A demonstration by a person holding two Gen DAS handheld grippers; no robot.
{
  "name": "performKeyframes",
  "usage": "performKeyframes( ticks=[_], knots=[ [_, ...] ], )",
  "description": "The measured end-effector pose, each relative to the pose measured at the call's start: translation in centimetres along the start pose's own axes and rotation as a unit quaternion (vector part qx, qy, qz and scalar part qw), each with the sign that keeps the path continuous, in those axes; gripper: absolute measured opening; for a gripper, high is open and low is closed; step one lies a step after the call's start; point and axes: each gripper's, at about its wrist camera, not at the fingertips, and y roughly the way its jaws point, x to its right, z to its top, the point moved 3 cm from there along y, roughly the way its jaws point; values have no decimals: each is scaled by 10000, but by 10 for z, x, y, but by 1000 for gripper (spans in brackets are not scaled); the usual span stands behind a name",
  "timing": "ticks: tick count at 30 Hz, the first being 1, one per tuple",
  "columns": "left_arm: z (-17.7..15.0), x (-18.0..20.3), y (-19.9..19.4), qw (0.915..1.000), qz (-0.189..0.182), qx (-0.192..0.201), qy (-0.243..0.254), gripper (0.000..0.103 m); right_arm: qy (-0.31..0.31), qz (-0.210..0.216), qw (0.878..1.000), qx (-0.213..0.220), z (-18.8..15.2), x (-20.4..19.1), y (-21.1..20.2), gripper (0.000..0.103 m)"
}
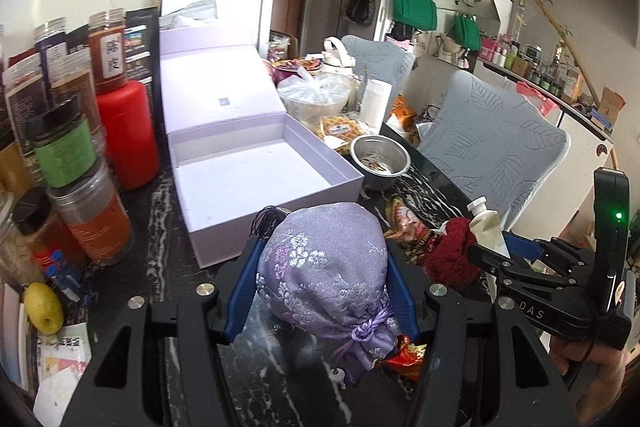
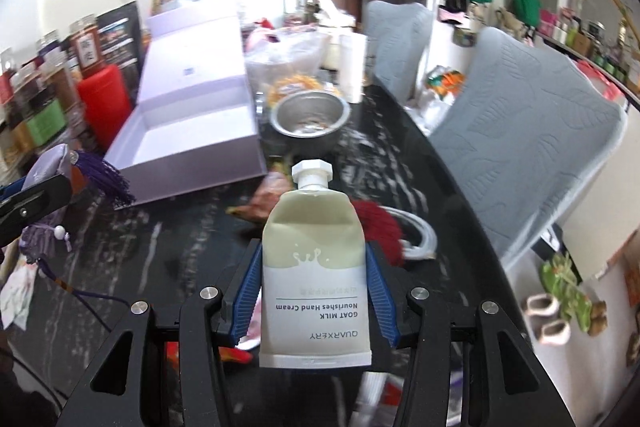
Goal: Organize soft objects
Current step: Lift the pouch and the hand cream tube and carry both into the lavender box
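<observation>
Both grippers tilt down over the black marbled table (image 1: pixel 168 251), jaws partly closed on their loads. Left gripper (image 1: pixel 320 267) clamps a lilac brocade drawstring pouch (image 1: pixel 324 275); its base is hidden. Right gripper (image 2: pixel 314 287) clamps a cream hand cream tube (image 2: pixel 314 267), cap at 12 o'clock. Open lavender box (image 1: pixel 256 179) lies at 11 o'clock.

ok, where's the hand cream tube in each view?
Left wrist: hand cream tube at right, mid-height, cap up-left, clamped in the right gripper, beside the dark red knit piece.
Right wrist: tube at centre bottom, cap pointing away, between the blue pads of the right gripper.
Shared landmark: open lilac box, up and left of the tube in both views.
</observation>
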Motion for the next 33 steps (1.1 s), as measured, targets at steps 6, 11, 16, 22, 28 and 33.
performKeyframes(
  ticks=[6, 11, 16, 22, 28, 33],
  knots=[
    [-1, -18, -14, 9996, 247, 102, -107, 58, -224, 336, 9992, 42, 6, -29, 4, 49],
    [4, -32, -22, 9986, 435, 213, -189, 58, -383, 572, 9976, 83, 12, -48, 6, 49],
    [12, -45, -25, 9976, 564, 306, -249, 58, -503, 796, 9954, 164, 23, -64, 8, 49],
    [27, -54, -24, 9966, 623, 456, -279, 58, -645, 1003, 9924, 315, 42, -81, 7, 49],
    [54, -60, -23, 9952, 615, 726, -214, 58, -761, 1202, 9886, 499, 67, -93, 5, 49],
    [80, -64, -19, 9937, 605, 938, -135, 58, -848, 1303, 9856, 667, 93, -101, 6, 49]
  ],
)
